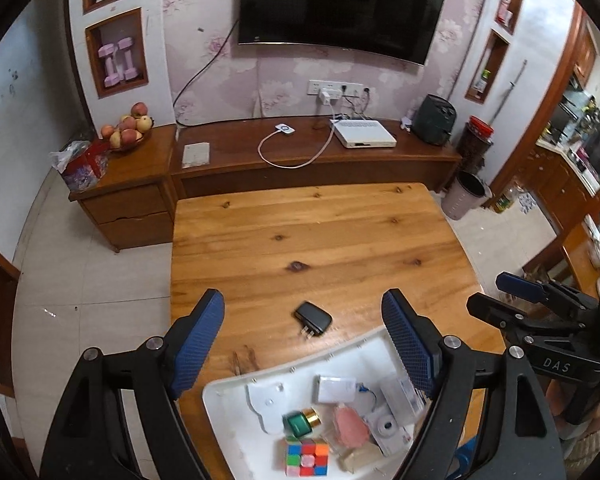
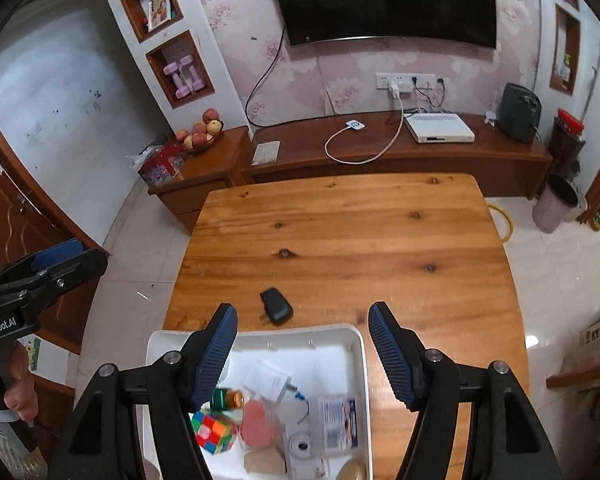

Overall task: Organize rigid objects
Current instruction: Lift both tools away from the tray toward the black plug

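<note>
Evidently the sorting is nearly done: the white tray (image 2: 356, 360) at the near edge of the wooden table (image 2: 340, 232) already holds the Rubik's cube (image 2: 214, 430), a small green bottle with a gold cap (image 2: 226, 399), a pink round piece in clear wrap (image 2: 258, 420), a white adapter box (image 2: 270, 384) and a printed packet (image 2: 338, 420). Only the black plug-in charger (image 2: 276, 306) lies outside, on bare wood just beyond the tray's far rim, prongs toward the tray, so it is likely the last thing to go in.

The left gripper (image 1: 304, 344) hangs above the tray's left part, fingers spread wide and holding nothing. The right gripper (image 2: 302, 350) hovers over the tray too, fingers parted and empty.

Seen from the other camera, the left gripper's body reads "GenRobot.AI" and the right one "DAS". The packet's print is too blurred to read.
</note>
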Tool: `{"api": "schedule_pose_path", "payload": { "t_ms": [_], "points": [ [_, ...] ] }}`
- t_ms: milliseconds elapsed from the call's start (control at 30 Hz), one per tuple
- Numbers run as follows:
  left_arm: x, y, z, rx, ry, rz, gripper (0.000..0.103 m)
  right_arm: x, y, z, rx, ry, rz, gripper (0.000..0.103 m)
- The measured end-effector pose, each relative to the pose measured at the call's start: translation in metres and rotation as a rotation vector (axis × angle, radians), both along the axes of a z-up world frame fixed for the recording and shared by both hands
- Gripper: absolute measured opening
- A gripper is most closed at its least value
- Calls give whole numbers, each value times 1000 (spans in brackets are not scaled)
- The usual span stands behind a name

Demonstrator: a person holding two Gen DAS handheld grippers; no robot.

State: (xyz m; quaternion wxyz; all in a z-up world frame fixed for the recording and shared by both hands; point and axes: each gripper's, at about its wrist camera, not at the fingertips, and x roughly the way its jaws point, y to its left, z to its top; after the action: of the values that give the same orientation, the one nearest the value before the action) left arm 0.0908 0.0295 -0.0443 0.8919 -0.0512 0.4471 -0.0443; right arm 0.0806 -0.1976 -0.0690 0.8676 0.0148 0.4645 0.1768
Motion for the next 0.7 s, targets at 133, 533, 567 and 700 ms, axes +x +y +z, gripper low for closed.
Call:
{"api": "schedule_pose_path", "payload": {
  "t_ms": [133,533,567,700],
  "points": [
    [19,9,-7,-6,12,21,83,23,13,1,-8,-3,23,69],
    [65,22,-52,-19,117,52,83,90,59,-56,-49,122,94,69],
    [68,23,-56,-22,125,56,83,93,63,-62,-58,135,96,69],
    [80,27,-68,-37,145,71,83,105,81,-96,-80,215,126,69]
  ]
}}
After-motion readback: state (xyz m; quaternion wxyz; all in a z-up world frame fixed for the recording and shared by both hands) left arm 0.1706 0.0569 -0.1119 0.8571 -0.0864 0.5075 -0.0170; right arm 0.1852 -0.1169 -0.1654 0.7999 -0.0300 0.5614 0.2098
